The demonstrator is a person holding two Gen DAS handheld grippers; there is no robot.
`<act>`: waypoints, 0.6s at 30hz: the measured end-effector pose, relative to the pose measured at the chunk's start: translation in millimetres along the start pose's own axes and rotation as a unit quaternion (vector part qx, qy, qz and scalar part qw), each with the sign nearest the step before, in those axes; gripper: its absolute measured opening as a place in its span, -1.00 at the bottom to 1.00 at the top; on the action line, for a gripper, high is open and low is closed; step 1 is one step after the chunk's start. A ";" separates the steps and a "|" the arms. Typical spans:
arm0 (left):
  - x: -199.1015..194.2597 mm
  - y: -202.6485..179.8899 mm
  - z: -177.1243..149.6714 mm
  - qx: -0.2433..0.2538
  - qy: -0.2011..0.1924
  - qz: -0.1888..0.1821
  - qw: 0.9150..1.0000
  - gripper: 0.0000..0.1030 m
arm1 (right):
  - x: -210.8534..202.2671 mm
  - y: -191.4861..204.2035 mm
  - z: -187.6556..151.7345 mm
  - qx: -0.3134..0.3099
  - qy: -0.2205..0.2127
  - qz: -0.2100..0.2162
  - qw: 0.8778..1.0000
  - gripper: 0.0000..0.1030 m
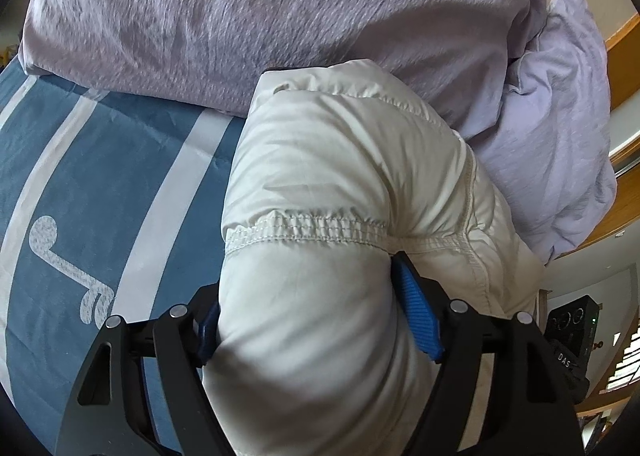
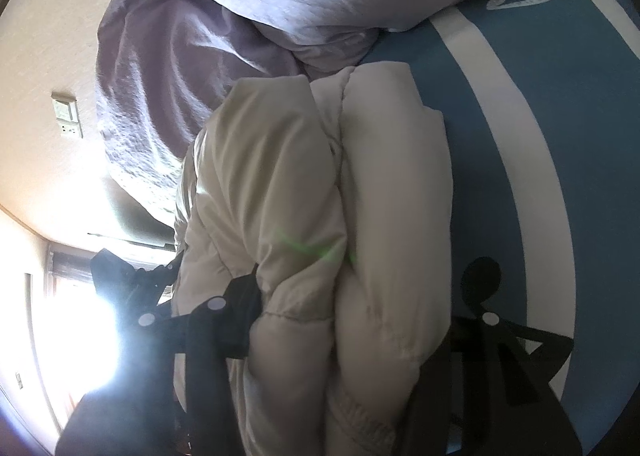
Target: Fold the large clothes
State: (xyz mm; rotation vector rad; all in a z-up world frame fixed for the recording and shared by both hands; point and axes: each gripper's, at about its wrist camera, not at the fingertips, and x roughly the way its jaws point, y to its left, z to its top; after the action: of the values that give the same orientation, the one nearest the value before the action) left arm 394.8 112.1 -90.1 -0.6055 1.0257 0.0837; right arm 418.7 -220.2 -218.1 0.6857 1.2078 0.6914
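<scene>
Both grippers, left gripper (image 1: 308, 320) and right gripper (image 2: 348, 320), clamp your puffy jacket (image 1: 344, 175): light, slippery, squashy; grab its stitched seam

1. My left gripper (image 1: 306, 308) has its blue pads (image 1: 418, 316) against the puffy white jacket (image 1: 344, 183), seemingly gripping.
2. Behind the jacket lies a lilac duvet (image 1: 248, 11); a blue striped sheet (image 1: 120, 159) is left of it.
</scene>
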 end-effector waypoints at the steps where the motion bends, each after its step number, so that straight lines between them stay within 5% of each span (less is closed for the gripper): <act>1: 0.5 -0.4 -0.2 0.001 -0.001 0.002 1.000 0.48 | 0.0 1.0 0.0 0.000 0.000 -0.003 1.000 -0.08; 18: 8.0 1.0 -4.3 -0.011 -0.002 0.004 1.000 0.55 | 1.7 11.1 0.0 -0.010 -0.003 -0.030 1.000 -0.04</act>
State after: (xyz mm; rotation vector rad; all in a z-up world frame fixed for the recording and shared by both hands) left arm 395.3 109.1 -98.7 -0.6209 1.0235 0.1035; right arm 417.8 -212.0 -210.4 0.6330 1.2101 0.6502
